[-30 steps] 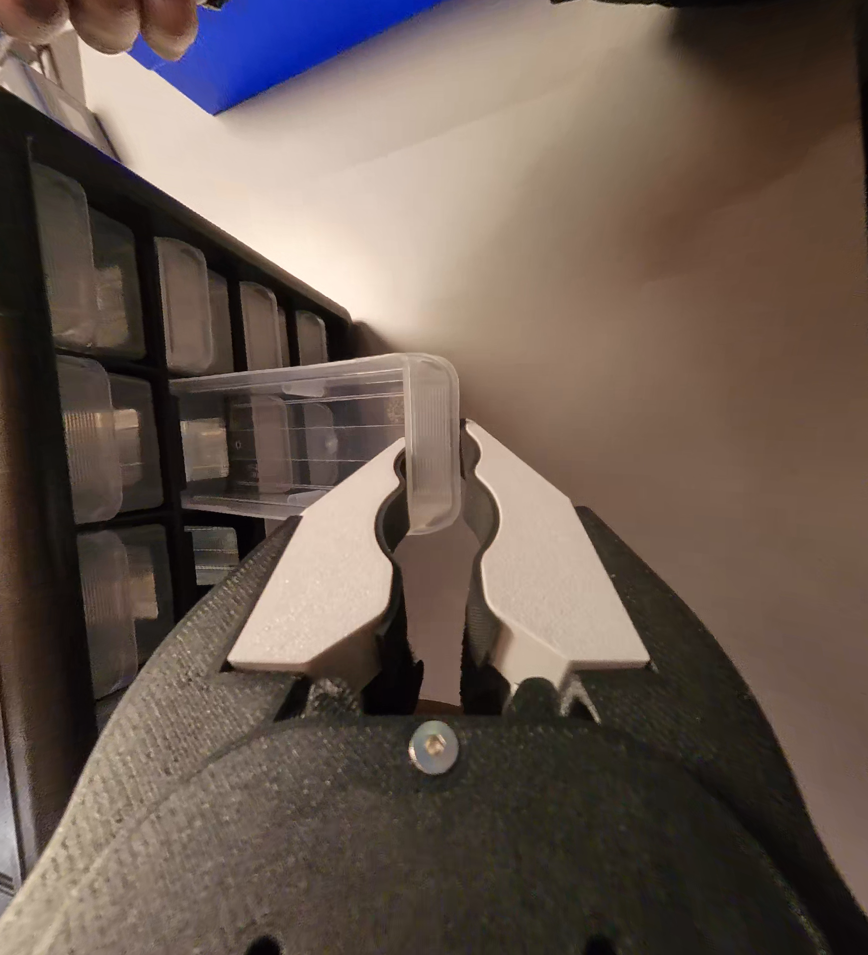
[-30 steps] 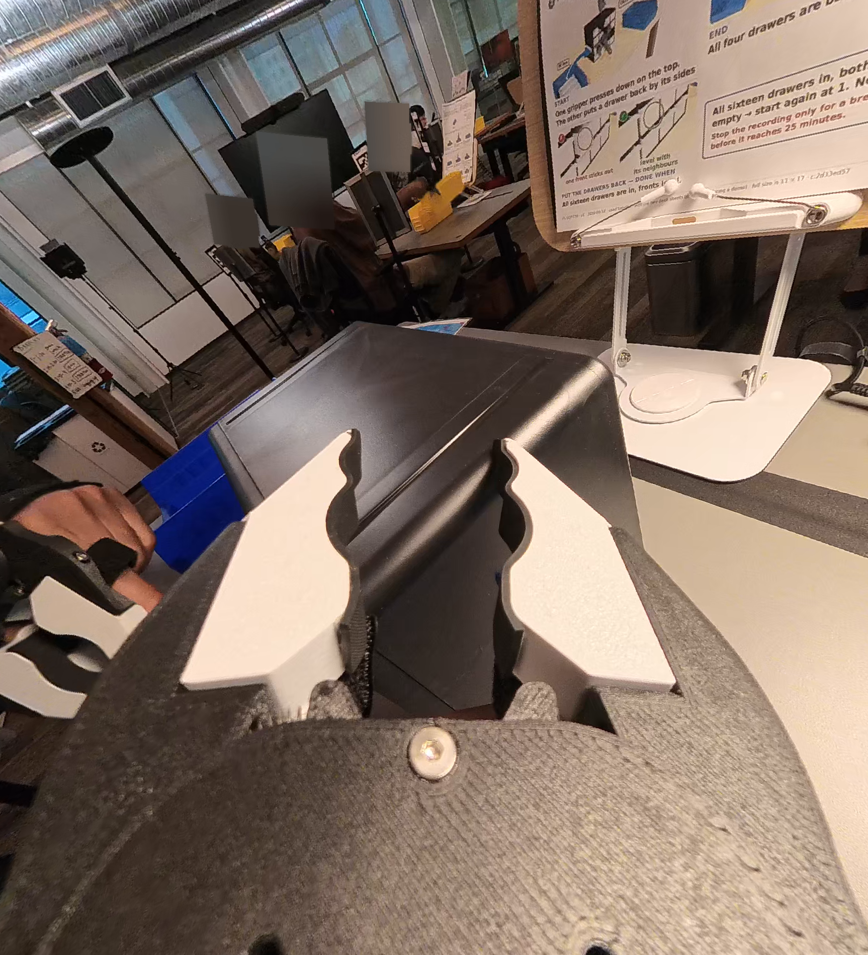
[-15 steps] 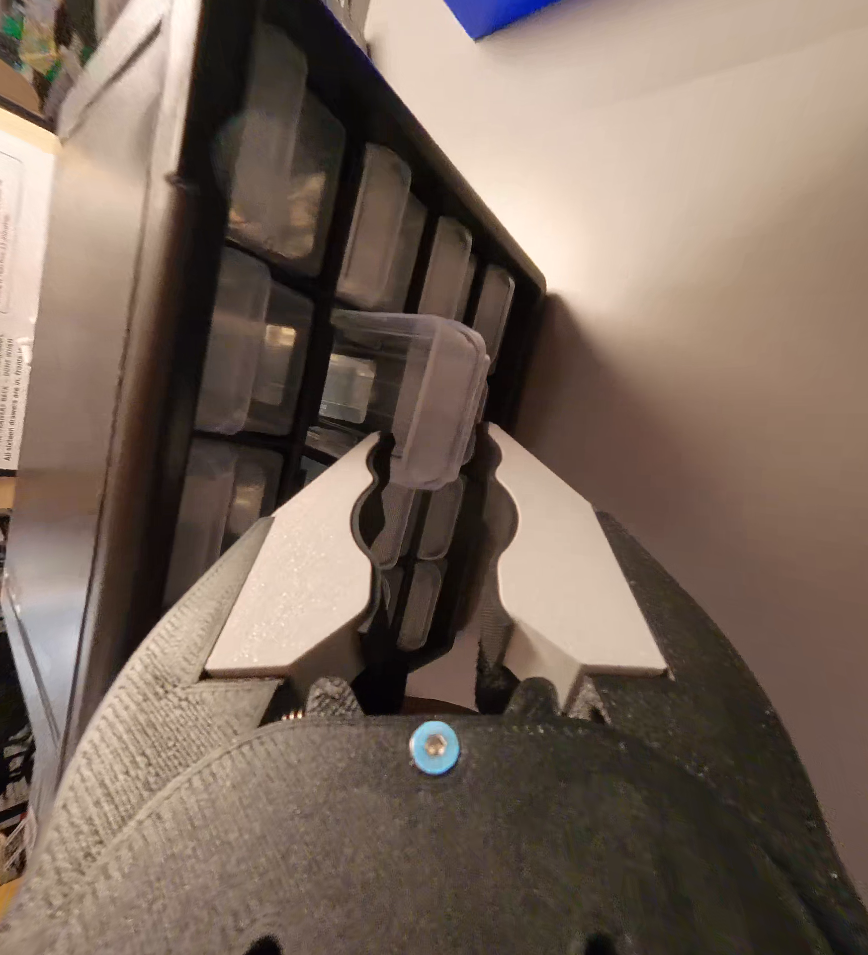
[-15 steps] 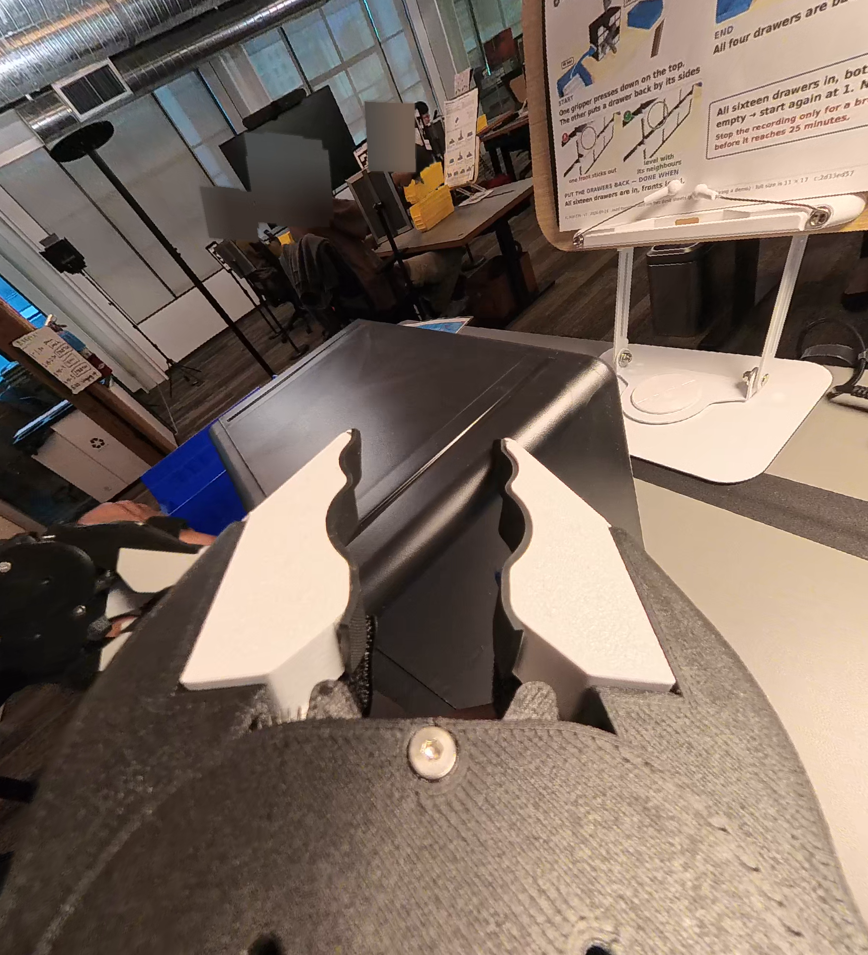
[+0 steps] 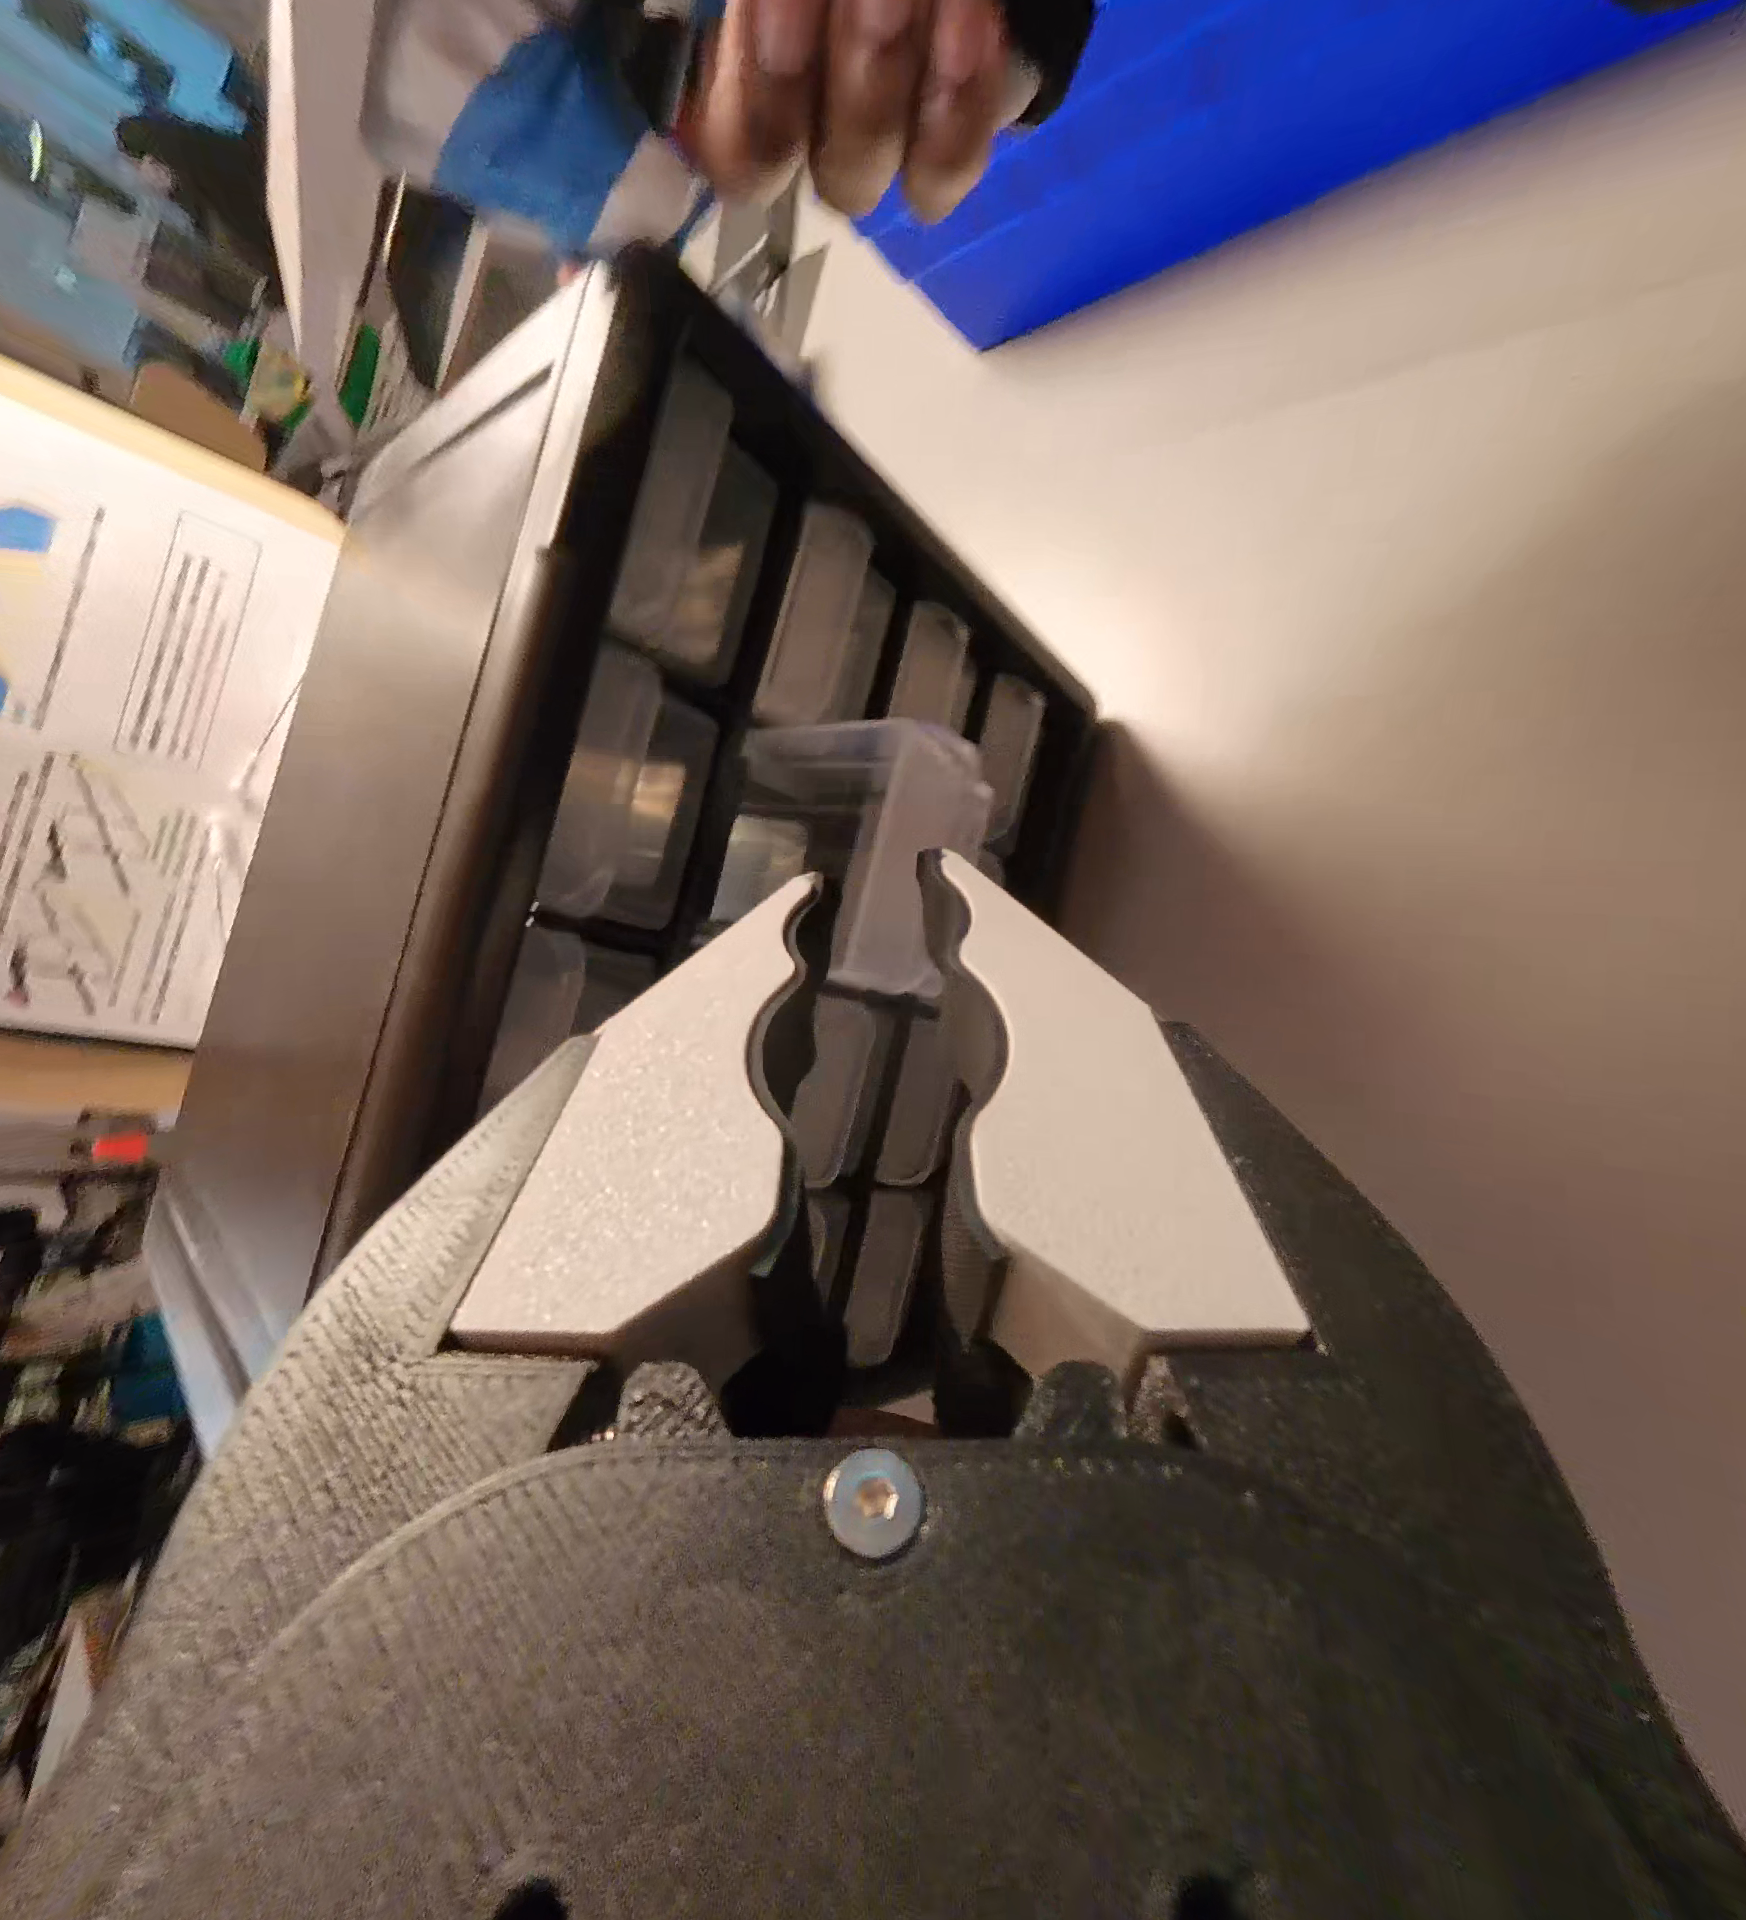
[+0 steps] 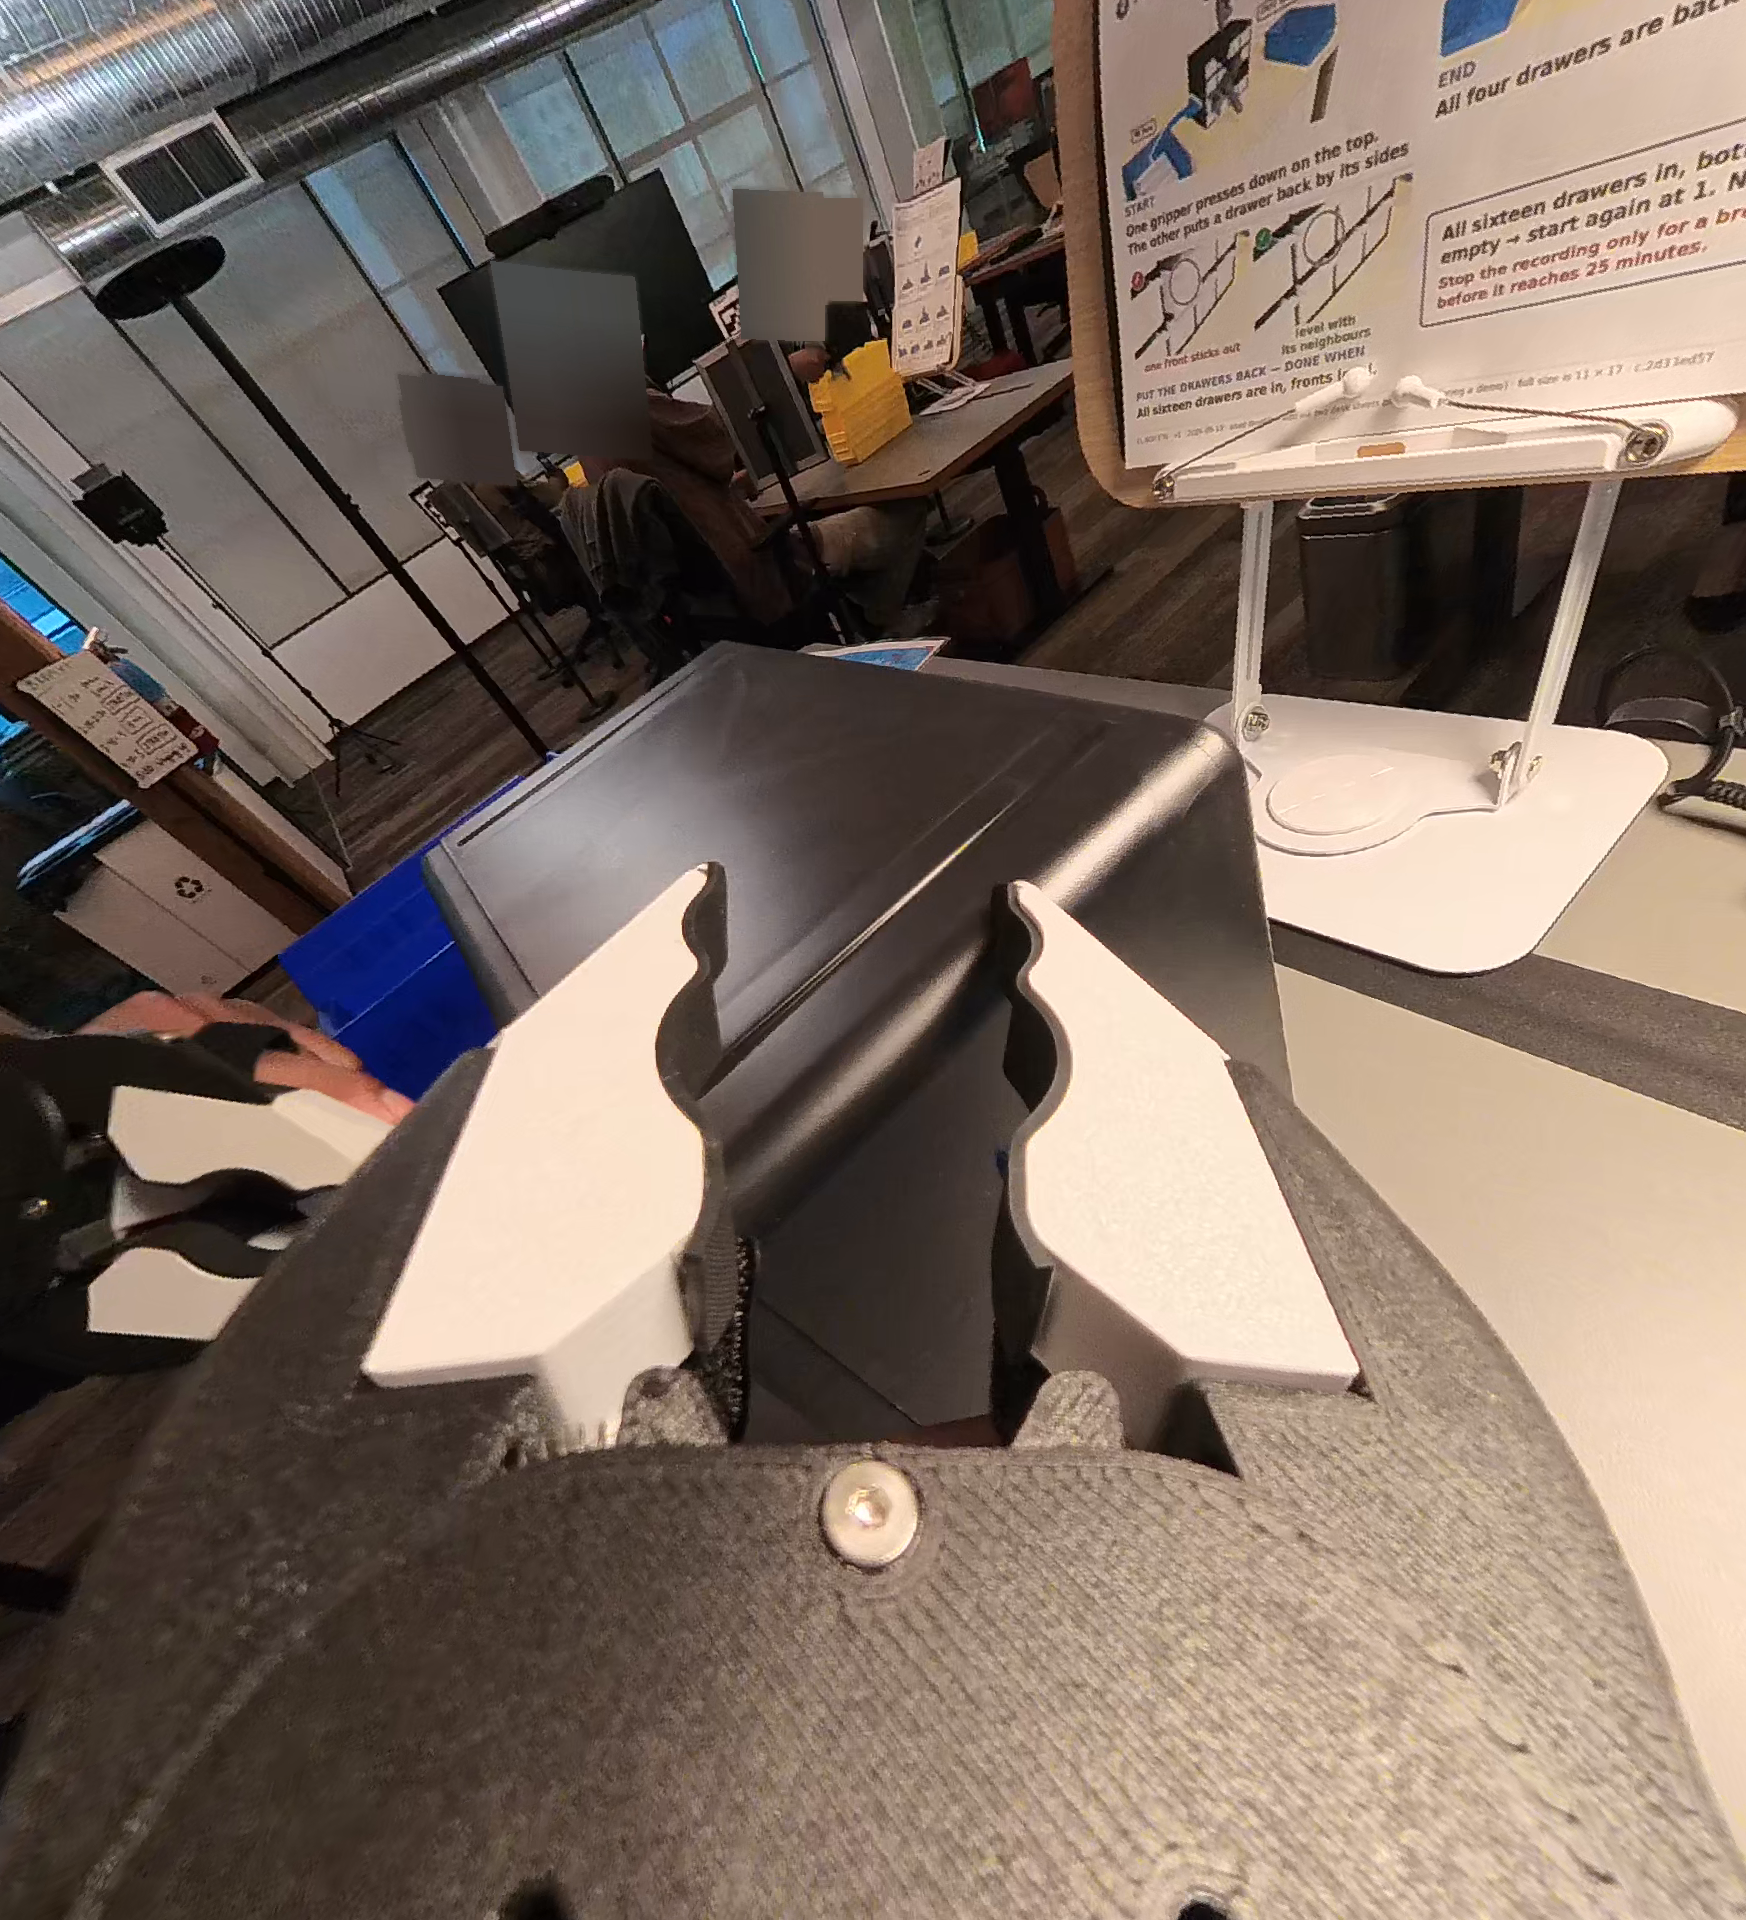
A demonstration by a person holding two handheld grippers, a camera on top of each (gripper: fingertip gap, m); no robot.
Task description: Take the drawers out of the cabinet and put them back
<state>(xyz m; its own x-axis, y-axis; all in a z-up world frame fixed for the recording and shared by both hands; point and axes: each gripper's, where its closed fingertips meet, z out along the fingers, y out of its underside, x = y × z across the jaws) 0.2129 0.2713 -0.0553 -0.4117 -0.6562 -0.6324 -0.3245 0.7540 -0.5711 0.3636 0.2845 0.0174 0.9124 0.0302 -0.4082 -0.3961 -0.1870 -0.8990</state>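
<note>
left gripper [image 5: 874, 883] jaws clamp the clear drawer [image 5: 884, 831]; right gripper [image 6: 858, 883], jaws apart, rests atop cabinet [image 6: 848, 790].

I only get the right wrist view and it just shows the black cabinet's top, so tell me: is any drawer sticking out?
Observer: Yes. The left wrist view shows one clear drawer jutting out of the cabinet front.
Operator: Is the left claw on it?
Observer: The drawer's front panel stands between the left claw fingers. One finger touches it. I can't tell whether the other presses.
Operator: Are the other holes empty?
Observer: No. Every slot I can see holds a neighbouring drawer pushed in. The left claw hides the rest.
</note>
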